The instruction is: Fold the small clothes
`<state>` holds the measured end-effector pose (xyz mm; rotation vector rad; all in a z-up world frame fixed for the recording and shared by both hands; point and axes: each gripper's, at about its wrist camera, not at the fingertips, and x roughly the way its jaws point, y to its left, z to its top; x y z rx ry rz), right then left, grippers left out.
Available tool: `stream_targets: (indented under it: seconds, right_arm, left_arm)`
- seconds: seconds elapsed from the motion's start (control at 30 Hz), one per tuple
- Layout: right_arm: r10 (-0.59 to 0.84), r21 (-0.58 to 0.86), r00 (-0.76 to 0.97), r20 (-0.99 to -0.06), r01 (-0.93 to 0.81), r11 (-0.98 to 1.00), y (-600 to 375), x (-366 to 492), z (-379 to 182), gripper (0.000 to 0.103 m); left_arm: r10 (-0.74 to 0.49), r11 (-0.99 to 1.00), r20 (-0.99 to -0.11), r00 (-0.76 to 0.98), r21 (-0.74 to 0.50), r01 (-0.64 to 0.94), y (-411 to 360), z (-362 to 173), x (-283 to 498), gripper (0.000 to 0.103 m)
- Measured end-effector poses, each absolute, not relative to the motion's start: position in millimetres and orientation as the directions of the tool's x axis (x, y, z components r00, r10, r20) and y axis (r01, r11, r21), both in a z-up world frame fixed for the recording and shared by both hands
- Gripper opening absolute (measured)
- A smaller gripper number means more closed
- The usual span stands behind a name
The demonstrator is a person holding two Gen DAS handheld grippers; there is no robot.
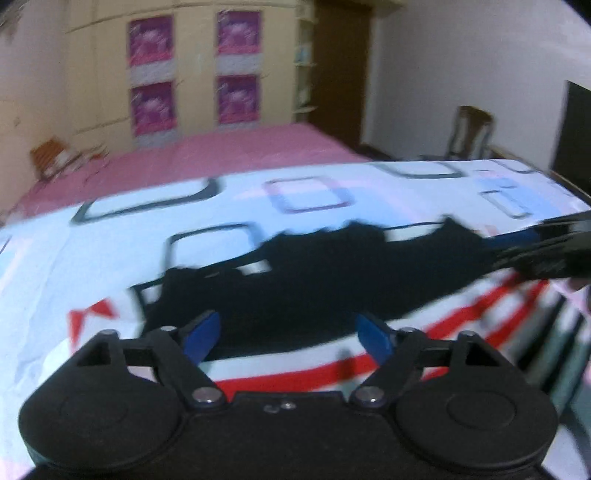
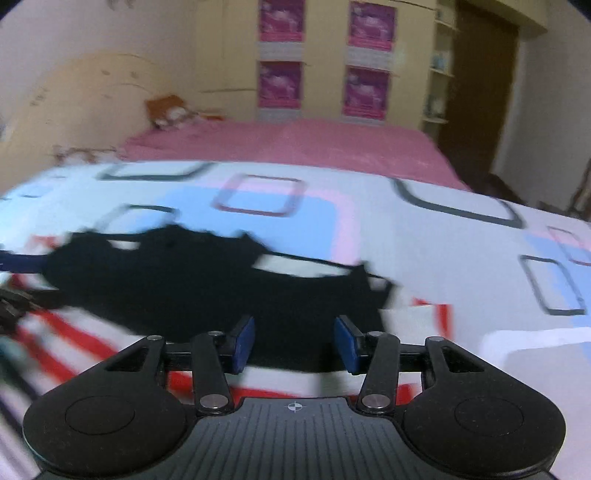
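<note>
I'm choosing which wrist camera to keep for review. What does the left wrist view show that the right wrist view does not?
Only the left wrist view shows a wooden chair by the white wall, a dark panel at the right edge, and a blurred dark object reaching in from the right.

Only the right wrist view shows the bed's curved headboard and shelves with small items.

Both show open tongs, left and right, over the black garment lying on the patterned sheet, the pink bedcover and the pink posters.

A garment lies spread on a patterned sheet. Both grippers sit at its near edge, the left gripper left of the right gripper. A bed stands behind.
</note>
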<state>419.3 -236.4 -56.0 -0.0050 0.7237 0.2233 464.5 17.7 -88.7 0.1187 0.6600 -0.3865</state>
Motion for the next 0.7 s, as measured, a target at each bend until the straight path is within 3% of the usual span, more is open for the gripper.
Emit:
stream_targets:
  seconds: [0.13, 0.27, 0.4, 0.53, 0.63, 0.7]
  right_arm:
    - [0.293, 0.063, 0.670, -0.682, -0.345, 0.936, -196, 401, -69, 0.048]
    - [0.265, 0.003, 0.676, -0.687, -0.362, 0.932, -181, 391, -86, 0.048]
    - [0.223, 0.023, 0.669, -0.709, -0.295, 0.955, -210, 390, -78, 0.048]
    - [0.146, 0.065, 0.658, -0.738, -0.145, 0.987, -273, 371, -82, 0.047]
    - [0.130, 0.078, 0.673, -0.729, -0.107, 0.991, -296, 351, -85, 0.047]
    - [0.096, 0.038, 0.675, -0.732, -0.100, 0.994, -288, 347, -79, 0.048]
  left_arm:
    - [-0.378, 0.896, -0.657, 0.653, -0.081, 0.437, -8, -103, 453, 0.079]
    - [-0.369, 0.906, -0.666, 0.649, -0.101, 0.412, -4, -115, 448, 0.078]
    - [-0.328, 0.924, -0.667, 0.669, -0.077, 0.375, 21, -102, 439, 0.078]
    - [-0.201, 0.959, -0.693, 0.692, 0.007, 0.284, 60, -108, 423, 0.081]
    - [-0.203, 0.964, -0.679, 0.705, -0.012, 0.267, 79, -111, 412, 0.080]
    - [-0.167, 0.968, -0.685, 0.709, 0.024, 0.251, 69, -104, 410, 0.076]
